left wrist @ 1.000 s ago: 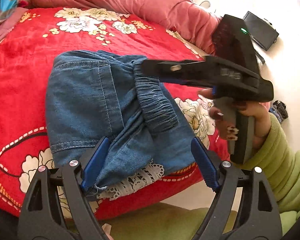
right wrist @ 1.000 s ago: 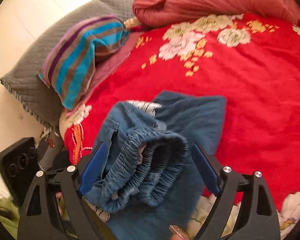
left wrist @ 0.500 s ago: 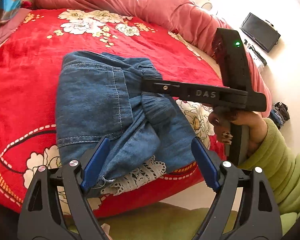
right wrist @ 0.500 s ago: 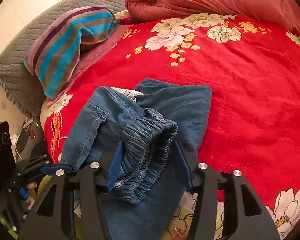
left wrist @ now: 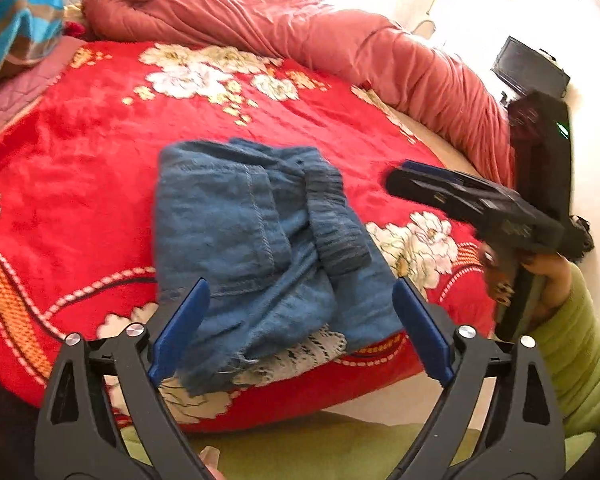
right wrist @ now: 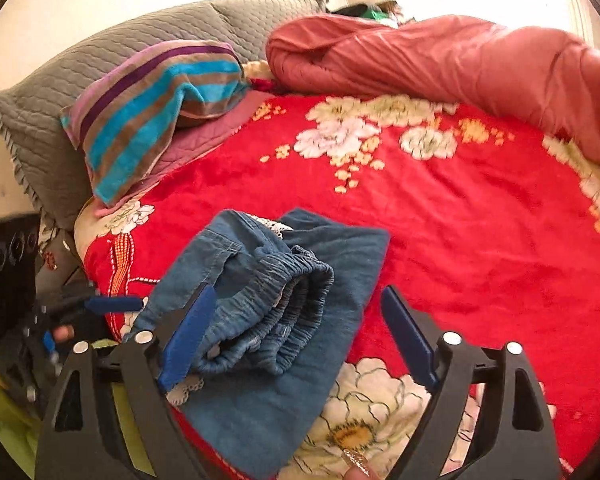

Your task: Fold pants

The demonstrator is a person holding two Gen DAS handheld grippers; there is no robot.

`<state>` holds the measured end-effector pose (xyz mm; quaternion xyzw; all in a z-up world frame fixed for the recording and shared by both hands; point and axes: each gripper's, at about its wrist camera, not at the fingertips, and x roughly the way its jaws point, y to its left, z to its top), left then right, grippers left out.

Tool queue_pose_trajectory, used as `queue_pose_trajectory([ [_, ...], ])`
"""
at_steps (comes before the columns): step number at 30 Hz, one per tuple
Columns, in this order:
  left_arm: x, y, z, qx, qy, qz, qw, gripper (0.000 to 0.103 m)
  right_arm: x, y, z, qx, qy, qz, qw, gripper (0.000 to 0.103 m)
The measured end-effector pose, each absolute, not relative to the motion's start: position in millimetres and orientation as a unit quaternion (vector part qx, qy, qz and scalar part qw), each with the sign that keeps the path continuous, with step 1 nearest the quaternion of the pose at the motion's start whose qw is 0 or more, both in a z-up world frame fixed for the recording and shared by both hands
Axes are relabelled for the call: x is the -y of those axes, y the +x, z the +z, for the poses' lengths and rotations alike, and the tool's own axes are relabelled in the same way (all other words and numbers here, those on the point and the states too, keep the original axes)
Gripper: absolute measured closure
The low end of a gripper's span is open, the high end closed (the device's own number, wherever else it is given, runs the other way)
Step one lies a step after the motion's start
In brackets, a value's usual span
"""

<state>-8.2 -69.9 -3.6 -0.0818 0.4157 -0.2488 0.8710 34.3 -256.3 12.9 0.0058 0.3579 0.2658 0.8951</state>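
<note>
Red floral blanket (left wrist: 80, 168), folded pants (left wrist: 260, 240) on it.

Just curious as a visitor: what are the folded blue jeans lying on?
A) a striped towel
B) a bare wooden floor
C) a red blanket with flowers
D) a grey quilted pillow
C: the jeans lie folded on the red flowered blanket, while the grey pillow and striped towel sit apart at the head of the bed.
</note>
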Motion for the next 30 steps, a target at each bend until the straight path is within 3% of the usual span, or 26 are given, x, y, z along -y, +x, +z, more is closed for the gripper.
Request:
queue_pose_trajectory([
  [11,5.4,17.6,5.2,-0.417,-0.123,-0.147,0.888,0.015,240.7,-18.7,24.3,-0.322,-0.059,0.332,0.884,0.018],
  [15,-2.5,37.2,-1.7,-0.437,-0.133,-0.143,0.878,0.053,208.1,-34.9,20.9,-0.317,-0.106,0.38,0.862,0.02],
  [17,1.1,47.7,-7.2,-0.451,-0.141,-0.158,0.867,0.061,192.0,-41.5,16.5,-0.316,-0.136,0.402,0.848,0.034],
  [21,19.4,67.2,-16.5,-0.468,-0.131,-0.17,0.857,0.063,158.8,-52.1,5.6,-0.305,-0.202,0.436,0.822,0.052],
  [27,40.7,82.1,-31.2,-0.487,-0.087,-0.164,0.854,0.063,119.4,-35.8,-21.9,-0.292,-0.286,0.442,0.798,0.058],
  [28,42.4,83.2,-33.2,-0.488,-0.082,-0.161,0.854,0.063,114.4,-30.0,-29.9,-0.302,-0.296,0.442,0.791,0.076],
  [30,43.7,85.3,-37.8,-0.491,-0.073,-0.156,0.854,0.063,111.0,-28.4,-35.7,-0.319,-0.301,0.454,0.776,0.094],
])
